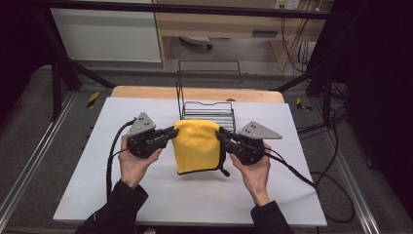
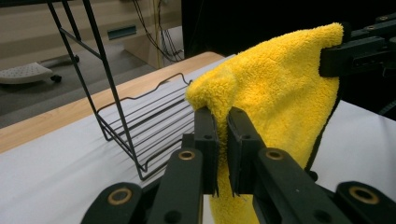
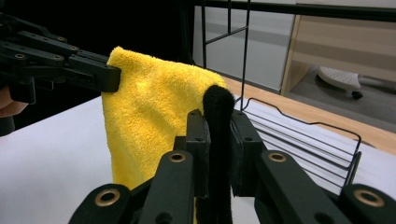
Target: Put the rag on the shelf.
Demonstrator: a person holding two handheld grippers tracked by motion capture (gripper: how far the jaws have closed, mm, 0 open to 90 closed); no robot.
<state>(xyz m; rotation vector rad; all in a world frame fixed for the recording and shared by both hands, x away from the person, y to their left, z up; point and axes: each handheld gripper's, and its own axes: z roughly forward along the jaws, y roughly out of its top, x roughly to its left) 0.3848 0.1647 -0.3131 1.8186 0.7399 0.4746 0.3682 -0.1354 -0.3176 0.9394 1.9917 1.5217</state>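
A yellow cloth (image 1: 197, 146) hangs above the white table (image 1: 146, 195), stretched between the two claws. The left claw (image 1: 174, 131) is clamped on the cloth's upper left corner, its jaws pressed together on the yellow pile in the left gripper view. The right claw (image 1: 219, 133) is clamped on the upper right corner, gripping the black edging (image 3: 218, 140). Just behind the cloth stands a black wire rack (image 1: 207, 105). The cloth's lower edge hangs free.

The yellow cloth (image 2: 275, 93) runs off the left gripper view's bottom edge, hiding its hem.
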